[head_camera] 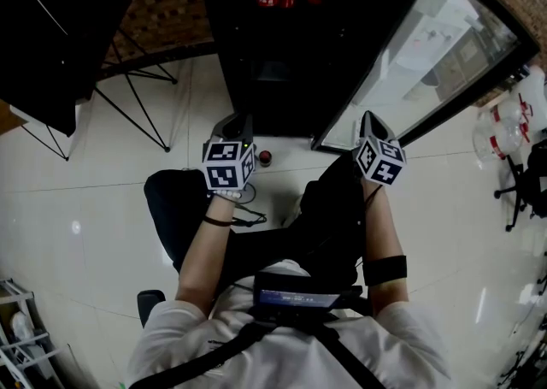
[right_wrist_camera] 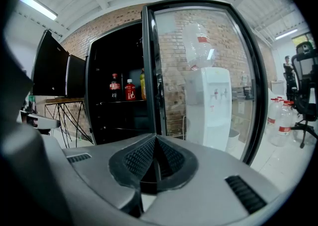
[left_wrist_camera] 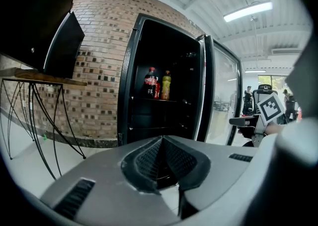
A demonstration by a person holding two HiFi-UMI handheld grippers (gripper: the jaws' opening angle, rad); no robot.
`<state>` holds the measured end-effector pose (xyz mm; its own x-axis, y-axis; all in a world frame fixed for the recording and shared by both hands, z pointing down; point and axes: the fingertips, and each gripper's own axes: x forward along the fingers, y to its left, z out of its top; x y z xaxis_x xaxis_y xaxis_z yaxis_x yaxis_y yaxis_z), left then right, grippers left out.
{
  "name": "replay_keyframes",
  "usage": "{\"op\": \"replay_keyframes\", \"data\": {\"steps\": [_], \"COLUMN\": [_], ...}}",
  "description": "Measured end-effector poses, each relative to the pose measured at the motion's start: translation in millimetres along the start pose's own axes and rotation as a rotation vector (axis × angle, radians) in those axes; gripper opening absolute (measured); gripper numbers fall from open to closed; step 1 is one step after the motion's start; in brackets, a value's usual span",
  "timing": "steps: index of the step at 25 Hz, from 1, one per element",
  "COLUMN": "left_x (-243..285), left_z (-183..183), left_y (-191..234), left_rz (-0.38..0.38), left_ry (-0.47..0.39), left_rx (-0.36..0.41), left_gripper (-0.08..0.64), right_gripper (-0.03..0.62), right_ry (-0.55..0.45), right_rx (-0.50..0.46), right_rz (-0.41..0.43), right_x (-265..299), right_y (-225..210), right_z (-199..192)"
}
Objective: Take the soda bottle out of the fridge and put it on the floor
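While fridge point(left_wrist_camera: 130, 86) stands open, soda bottle point(left_wrist_camera: 150, 82) small; lower shelves point(left_wrist_camera: 159, 120) too dark.

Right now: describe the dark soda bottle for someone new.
Black fridge against the brick wall, glass door open. On its shelf stand three bottles; the soda bottle is leftmost, the only dark one, with a red label.

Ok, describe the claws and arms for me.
The left claw and right claw are grey moulded shells with black ribbed pads, each topped by a cube of black-and-white square markers. White short sleeves; a thin black band on the left wrist, a wide black one near the right elbow.
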<state>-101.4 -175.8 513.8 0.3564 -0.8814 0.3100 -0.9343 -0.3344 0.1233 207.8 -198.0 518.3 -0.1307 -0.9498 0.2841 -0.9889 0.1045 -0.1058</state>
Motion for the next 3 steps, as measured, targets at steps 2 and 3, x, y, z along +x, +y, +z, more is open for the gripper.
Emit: {"op": "replay_keyframes", "data": {"steps": [2, 3], "left_x": [0.3, 0.3], "left_z": [-0.8, -1.4], "left_y": [1.1, 1.6], "left_rz": [0.003, 0.005], "left_ry": [0.002, 0.003], "left_rx": [0.000, 0.000], "left_gripper": [0.002, 0.002], "right_gripper": [0.014, 0.014], "right_ry": [-0.001, -0.002], "right_rx": [0.001, 0.001], "right_rz": [0.001, 0.001], "right_x": [0.5, 0.7], "right_y": [0.2, 0.3], "right_z": [0.1, 0.2]}}
